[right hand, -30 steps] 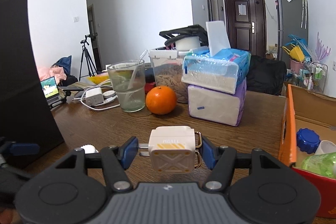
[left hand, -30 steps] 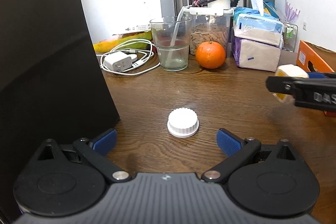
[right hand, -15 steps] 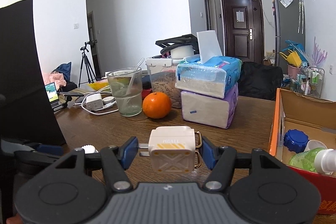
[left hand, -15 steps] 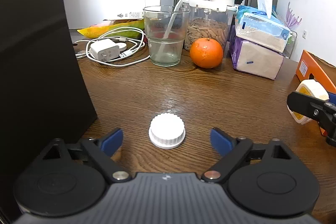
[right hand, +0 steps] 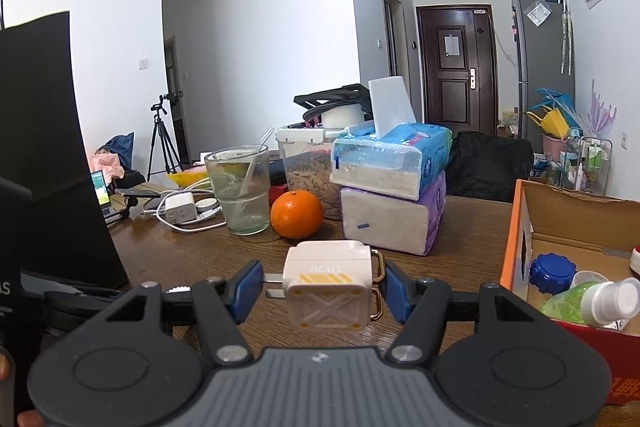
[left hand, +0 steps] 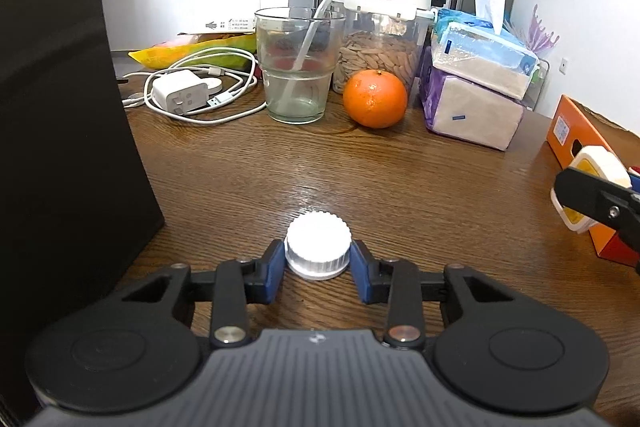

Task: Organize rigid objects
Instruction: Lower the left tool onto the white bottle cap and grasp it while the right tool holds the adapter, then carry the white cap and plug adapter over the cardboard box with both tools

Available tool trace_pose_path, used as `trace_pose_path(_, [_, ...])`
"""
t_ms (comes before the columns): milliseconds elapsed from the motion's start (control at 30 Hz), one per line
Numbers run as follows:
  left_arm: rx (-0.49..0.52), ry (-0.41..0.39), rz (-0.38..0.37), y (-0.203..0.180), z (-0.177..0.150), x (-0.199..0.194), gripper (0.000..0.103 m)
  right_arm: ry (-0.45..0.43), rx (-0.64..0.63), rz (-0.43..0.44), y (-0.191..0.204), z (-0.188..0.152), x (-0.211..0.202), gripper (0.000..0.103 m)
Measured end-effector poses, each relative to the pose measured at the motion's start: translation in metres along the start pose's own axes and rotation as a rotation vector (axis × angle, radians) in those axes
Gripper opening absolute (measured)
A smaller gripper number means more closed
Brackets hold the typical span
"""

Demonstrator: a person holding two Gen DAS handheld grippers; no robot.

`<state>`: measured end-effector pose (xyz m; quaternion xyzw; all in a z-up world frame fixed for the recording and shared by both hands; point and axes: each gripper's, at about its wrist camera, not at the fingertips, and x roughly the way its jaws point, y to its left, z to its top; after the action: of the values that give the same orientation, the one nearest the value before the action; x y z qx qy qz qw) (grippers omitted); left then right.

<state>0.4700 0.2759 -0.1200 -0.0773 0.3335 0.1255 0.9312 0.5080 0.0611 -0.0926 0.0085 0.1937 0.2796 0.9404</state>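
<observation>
A white ribbed bottle cap point(left hand: 319, 243) lies on the wooden table point(left hand: 400, 179). My left gripper point(left hand: 317, 255) is low over the table with its jaws closing, and both blue pads touch the cap's sides. My right gripper point(right hand: 322, 281) is shut on a white and yellow charger plug point(right hand: 326, 291) and holds it above the table. In the left wrist view that plug point(left hand: 596, 163) shows at the right edge. An orange cardboard box point(right hand: 516, 235) to the right of it holds a blue cap point(right hand: 552, 269) and a green bottle point(right hand: 572, 305).
A tall black panel point(left hand: 60, 107) stands along the left. At the back are a glass with a straw point(left hand: 298, 67), an orange point(left hand: 375, 98), a jar of nuts point(left hand: 380, 47), stacked tissue packs point(left hand: 476, 87) and a white charger with cable point(left hand: 180, 95).
The left jaws came in from wide open until the pads met the white cap. The right gripper with the plug drifted right, closer to the orange box.
</observation>
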Motion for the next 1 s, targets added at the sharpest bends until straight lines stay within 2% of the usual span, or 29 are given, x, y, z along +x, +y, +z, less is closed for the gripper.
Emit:
trace_pose_path(300, [0.011,-0.043,-0.009,-0.002,-0.001,-0.01,0.033,-0.026,0.03,-0.008,-0.004,-0.001,-0.014,0.063])
trace_pose_path(600, [0.027,-0.109,-0.018,-0.016,-0.012,-0.039,0.033,-0.054,0.032,-0.014,-0.002,-0.005,-0.039,0.063])
trace_pose_path(1000, [0.054,-0.159,-0.055,-0.056,-0.04,-0.087,0.033,-0.098,0.063,-0.064,-0.016,-0.018,-0.107,0.063])
